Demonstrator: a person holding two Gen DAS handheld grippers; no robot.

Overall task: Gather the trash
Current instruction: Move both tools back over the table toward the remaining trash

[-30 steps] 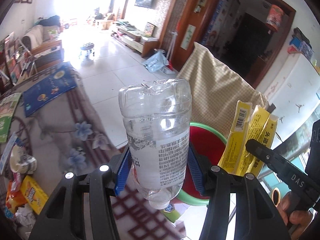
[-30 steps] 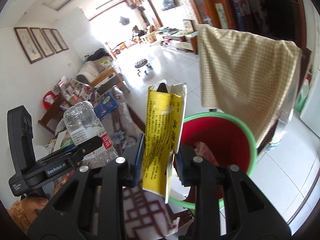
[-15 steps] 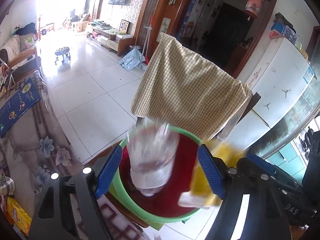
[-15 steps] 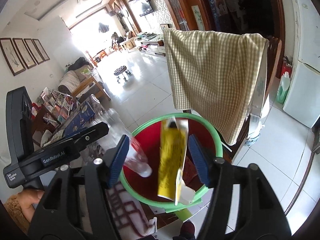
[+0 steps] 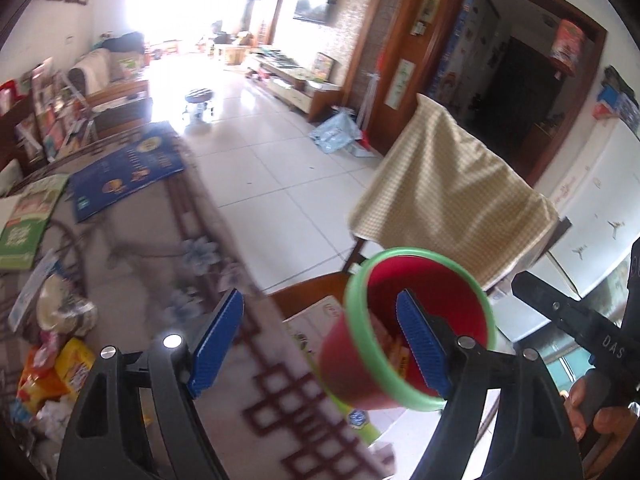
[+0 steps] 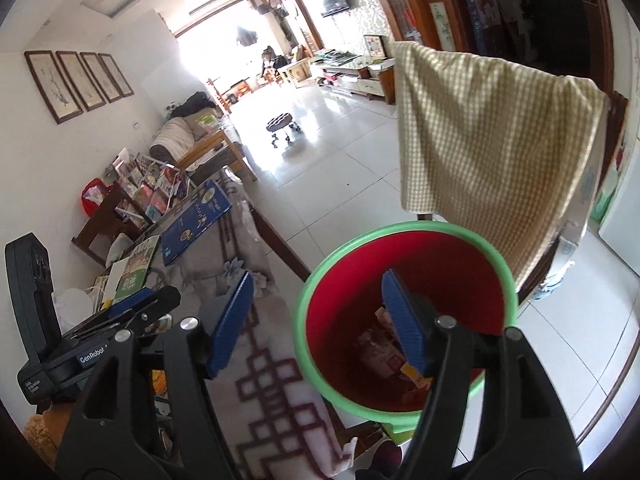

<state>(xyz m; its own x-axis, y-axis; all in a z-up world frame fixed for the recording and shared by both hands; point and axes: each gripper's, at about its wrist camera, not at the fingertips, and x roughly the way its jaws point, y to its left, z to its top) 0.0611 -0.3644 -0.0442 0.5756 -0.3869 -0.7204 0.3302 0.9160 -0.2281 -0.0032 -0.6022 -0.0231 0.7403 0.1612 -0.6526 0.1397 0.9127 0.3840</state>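
**Both grippers empty over the bin — more trash left on the table**

Left gripper [image 5: 320, 344]: blue pads wide apart, nothing btwn them. It sits over the table edge w/ the red bin [image 5: 420, 400] just to its right; one pad overlaps the bin mouth in the left wrist view. Right gripper [image 6: 320, 320]: jaws opening, nothing btwn them either, one pad over the bin's green rim [image 6: 308, 300].

Done, judging by how things lie: the bin already holds stuff. Wrappers [image 6: 380, 352] and a yellow packet end [image 6: 414, 374] show at the bottom in the right wrist view; can't tell exactly what else is in there.

Left to do: table [image 5: 160, 248] isn't cleared. At its near-left corner there's a pile — yellow/orange snack bags [image 5: 72, 372], crumpled white paper [image 5: 52, 416], a used bowl or cup [image 5: 60, 308]. Books and a blue mat lie further back; prob. not trash.

So I'd say partway. Next step likely reaches back to that pile, then another trip to the bin.
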